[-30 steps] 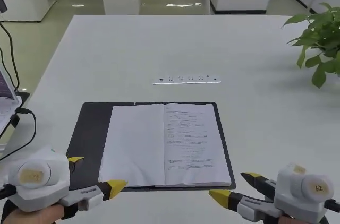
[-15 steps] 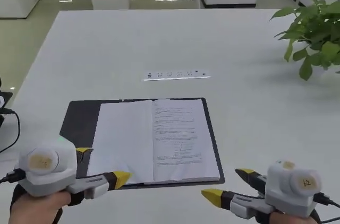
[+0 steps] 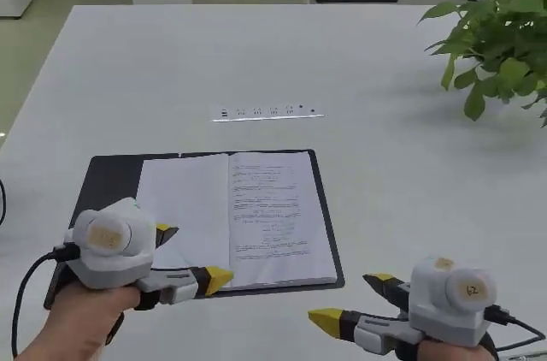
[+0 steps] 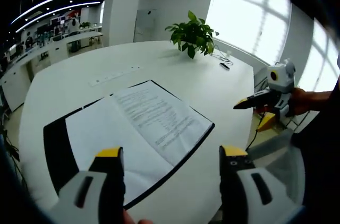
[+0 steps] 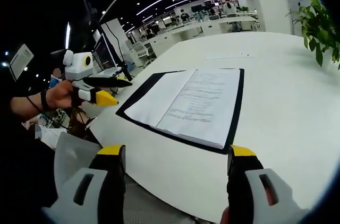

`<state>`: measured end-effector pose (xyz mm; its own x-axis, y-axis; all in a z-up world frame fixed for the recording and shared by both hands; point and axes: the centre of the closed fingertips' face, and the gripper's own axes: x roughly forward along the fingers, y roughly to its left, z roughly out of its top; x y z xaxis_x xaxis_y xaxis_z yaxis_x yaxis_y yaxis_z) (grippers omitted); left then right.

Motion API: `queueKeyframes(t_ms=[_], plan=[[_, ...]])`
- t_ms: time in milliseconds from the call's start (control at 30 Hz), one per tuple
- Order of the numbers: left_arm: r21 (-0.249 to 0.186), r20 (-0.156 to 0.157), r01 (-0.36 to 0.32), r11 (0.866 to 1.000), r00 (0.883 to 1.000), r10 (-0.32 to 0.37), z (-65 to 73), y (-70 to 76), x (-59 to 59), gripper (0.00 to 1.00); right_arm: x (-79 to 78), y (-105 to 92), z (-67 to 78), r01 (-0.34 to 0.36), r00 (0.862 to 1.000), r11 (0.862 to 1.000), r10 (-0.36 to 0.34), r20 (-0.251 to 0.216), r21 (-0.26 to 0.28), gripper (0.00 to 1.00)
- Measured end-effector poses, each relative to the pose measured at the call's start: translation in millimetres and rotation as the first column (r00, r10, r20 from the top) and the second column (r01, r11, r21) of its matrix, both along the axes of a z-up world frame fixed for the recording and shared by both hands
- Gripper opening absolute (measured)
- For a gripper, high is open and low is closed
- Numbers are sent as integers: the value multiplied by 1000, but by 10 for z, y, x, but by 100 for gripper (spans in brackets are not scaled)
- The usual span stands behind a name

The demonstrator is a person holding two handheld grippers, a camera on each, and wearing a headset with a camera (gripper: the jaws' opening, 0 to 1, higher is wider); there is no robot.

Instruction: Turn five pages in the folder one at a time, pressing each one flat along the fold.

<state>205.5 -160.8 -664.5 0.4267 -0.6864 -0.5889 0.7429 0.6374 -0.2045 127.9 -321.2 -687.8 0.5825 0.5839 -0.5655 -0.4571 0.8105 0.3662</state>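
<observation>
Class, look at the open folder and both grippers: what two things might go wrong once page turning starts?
The right gripper, open near the printed page, may pinch several stacked sheets at once. The folder seems to lie loose on the smooth table, so a tug on a page might slide it.

Black folder (image 3: 205, 216) open flat on table

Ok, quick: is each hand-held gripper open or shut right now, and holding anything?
Left hand-held gripper: open, holding nothing.
Right hand-held gripper: open, holding nothing.
</observation>
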Motion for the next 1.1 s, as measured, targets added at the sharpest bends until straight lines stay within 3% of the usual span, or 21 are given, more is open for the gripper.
queueKeyframes(t_ms=[167,500,833,1100], plan=[[-38,-23,22,999,999,-23,-11,-218,28,72,-46,29,-61,8,1000,1000,-8,-18,7,79],[12,-31,119,993,992,-119,-220,-641,71,72,-111,80,-148,-6,999,1000,7,-40,10,79],[14,-29,133,991,991,-133,-406,-1138,236,72,-153,45,-202,-18,998,1000,18,-66,11,78],[16,-43,132,991,990,-131,-591,-1357,287,73,-200,47,-246,-29,996,999,30,-85,17,78]])
